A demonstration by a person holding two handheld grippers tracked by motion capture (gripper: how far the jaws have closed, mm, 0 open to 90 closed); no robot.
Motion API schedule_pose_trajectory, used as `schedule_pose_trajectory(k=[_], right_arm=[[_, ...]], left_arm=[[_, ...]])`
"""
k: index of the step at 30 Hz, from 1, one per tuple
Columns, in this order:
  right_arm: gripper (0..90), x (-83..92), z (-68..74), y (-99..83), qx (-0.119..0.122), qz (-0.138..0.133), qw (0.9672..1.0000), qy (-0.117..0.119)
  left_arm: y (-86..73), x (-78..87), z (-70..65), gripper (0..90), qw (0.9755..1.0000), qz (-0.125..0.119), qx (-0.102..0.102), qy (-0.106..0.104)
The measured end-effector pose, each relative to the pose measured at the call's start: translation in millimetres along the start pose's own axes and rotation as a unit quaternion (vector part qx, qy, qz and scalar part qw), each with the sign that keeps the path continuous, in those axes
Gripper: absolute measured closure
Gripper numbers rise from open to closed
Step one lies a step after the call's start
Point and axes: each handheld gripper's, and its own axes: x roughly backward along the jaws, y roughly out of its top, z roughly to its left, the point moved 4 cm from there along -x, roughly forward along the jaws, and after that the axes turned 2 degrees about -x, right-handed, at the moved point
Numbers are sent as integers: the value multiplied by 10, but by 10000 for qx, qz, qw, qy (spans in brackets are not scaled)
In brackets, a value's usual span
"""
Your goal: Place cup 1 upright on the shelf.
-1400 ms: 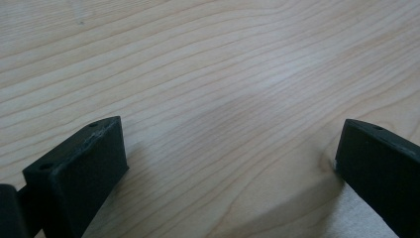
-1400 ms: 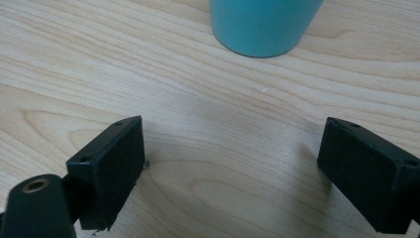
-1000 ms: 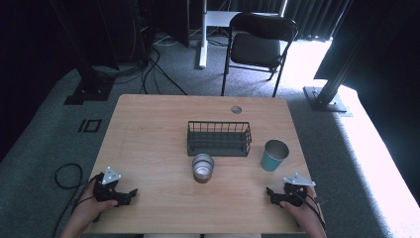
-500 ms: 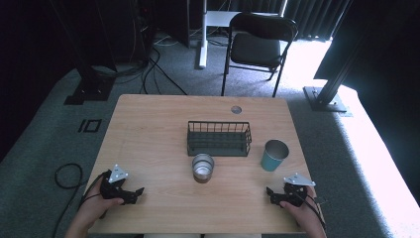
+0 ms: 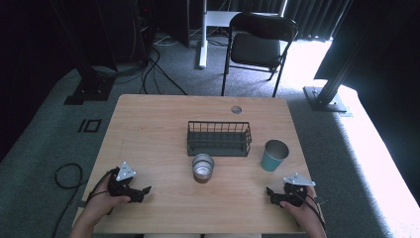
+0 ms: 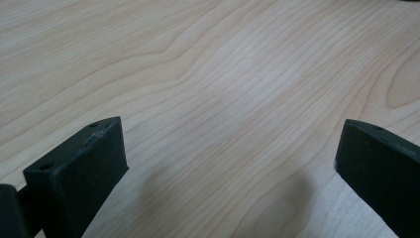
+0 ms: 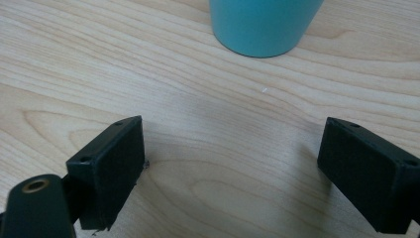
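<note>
A black wire basket [image 5: 219, 138] stands in the middle of the wooden table [image 5: 148, 129]. In front of it sits a silver metal cup [image 5: 202, 167]. A teal cup [image 5: 274, 155] [image 7: 262, 25] stands to the basket's right. My left gripper [image 5: 143, 190] [image 6: 230, 168] rests near the table's front left, held by a hand, open over bare wood. My right gripper [image 5: 270, 192] [image 7: 233, 166] is at the front right, open with nothing between its jaws; the teal cup is just ahead of it.
A round cable hole [image 5: 236, 109] is near the table's far edge. A black folding chair [image 5: 257, 44] stands beyond the table. Cables [image 5: 64, 173] lie on the floor to the left.
My left gripper has shifted right and slightly toward the table's middle. The right gripper has stayed put.
</note>
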Motion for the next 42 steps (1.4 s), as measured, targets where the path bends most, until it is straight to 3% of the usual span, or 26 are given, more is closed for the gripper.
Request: schedule_pose_trajectory(k=[3, 22, 42], right_arm=[[104, 0, 0, 0, 1, -1, 10000, -1], [104, 0, 0, 0, 0, 1, 10000, -2], [104, 1, 1, 0, -8, 0, 10000, 1]], left_arm=[[34, -14, -28, 3, 9999, -62, 28, -151], [332, -134, -210, 3, 9989, -194, -318, -290], [622, -314, -453, 3, 9953, -390, -583, -667]])
